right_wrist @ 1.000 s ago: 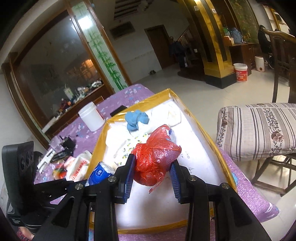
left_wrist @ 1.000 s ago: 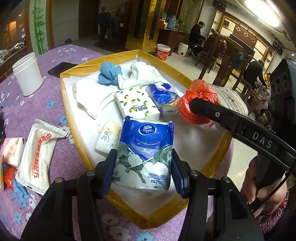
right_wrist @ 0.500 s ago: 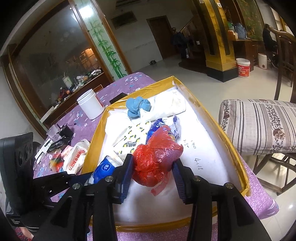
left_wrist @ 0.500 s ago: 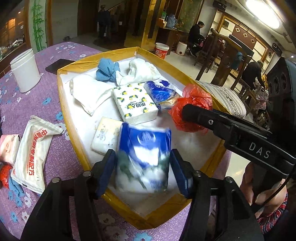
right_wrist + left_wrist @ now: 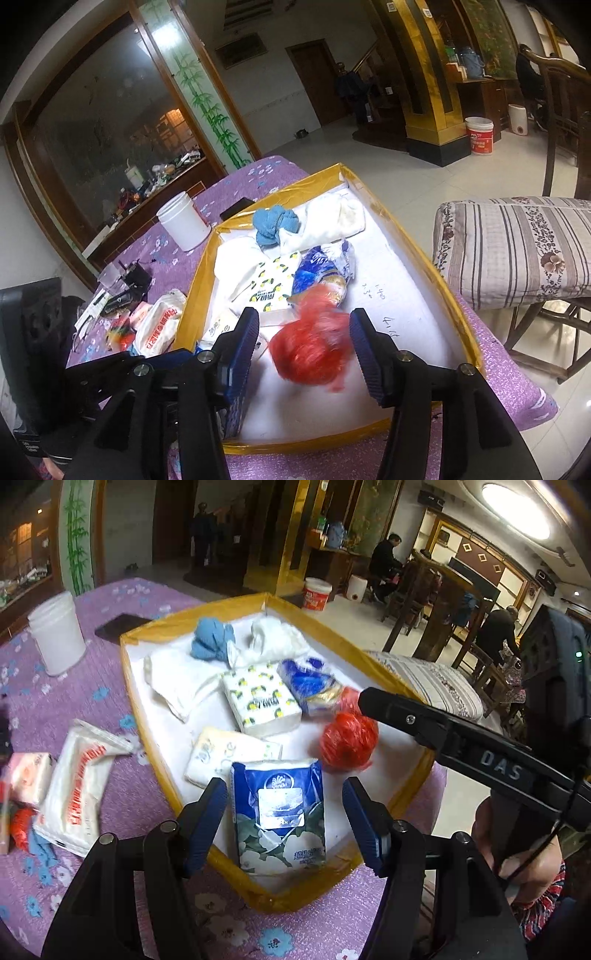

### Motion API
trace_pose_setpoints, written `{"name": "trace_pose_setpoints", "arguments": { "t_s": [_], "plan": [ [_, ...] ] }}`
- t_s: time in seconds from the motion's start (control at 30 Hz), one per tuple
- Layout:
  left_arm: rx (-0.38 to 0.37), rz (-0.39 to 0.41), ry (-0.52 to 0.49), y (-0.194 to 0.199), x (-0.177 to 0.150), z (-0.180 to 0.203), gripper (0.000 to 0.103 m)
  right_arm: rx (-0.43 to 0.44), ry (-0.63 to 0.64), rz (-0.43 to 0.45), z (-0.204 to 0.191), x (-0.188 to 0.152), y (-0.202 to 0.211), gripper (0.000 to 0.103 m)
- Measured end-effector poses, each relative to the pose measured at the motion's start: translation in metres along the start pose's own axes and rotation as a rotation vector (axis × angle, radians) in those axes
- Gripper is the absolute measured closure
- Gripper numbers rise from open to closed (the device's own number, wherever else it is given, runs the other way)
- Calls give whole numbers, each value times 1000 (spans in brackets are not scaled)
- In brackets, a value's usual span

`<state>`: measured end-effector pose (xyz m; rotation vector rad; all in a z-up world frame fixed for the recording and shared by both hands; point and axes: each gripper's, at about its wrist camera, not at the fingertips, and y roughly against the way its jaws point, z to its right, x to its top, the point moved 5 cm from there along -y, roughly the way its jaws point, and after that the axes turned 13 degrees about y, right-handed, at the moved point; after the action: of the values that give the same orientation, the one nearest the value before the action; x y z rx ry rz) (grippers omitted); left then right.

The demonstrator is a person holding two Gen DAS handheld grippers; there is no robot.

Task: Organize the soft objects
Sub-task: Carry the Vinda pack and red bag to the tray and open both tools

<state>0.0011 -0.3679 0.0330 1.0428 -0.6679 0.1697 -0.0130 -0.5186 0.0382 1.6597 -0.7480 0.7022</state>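
Both grippers are standing with their jaws spread wide and holding nothing — the left gripper [image 5: 284, 819] is framing the blue-and-white plastic pack of tissues [image 5: 279, 814], which is lying flat at the near end of the shallow white tray with the yellow taped rim [image 5: 127, 664], clear of both blue pads. The right gripper [image 5: 303, 345] is bracketing the crumpled red plastic bag [image 5: 312, 352], blurred in that view and resting on the tray floor beside the tissue pack, touching neither pad as far as can be seen. By my reading, the placing step is finishing for these two items. Soft things are waiting outside the tray on the purple floral tablecloth [image 5: 110, 602], among them the white sachet with red lettering [image 5: 75, 786] — so the next move is probably calling for the left gripper lifting away and reaching there.
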Motion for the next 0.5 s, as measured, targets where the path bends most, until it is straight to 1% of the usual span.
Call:
{"name": "trace_pose_setpoints", "arguments": {
  "t_s": [0.2, 0.37, 0.5],
  "plan": [
    [2, 29, -3, 14, 1, -2, 39, 4, 1, 38, -6, 5, 10, 48],
    [9, 47, 24, 25, 2, -17, 39, 42, 38, 68, -27, 9, 16, 47],
    [21, 70, 62, 37, 4, -36, 39, 70, 68, 61, -48, 10, 12, 45]
  ]
}}
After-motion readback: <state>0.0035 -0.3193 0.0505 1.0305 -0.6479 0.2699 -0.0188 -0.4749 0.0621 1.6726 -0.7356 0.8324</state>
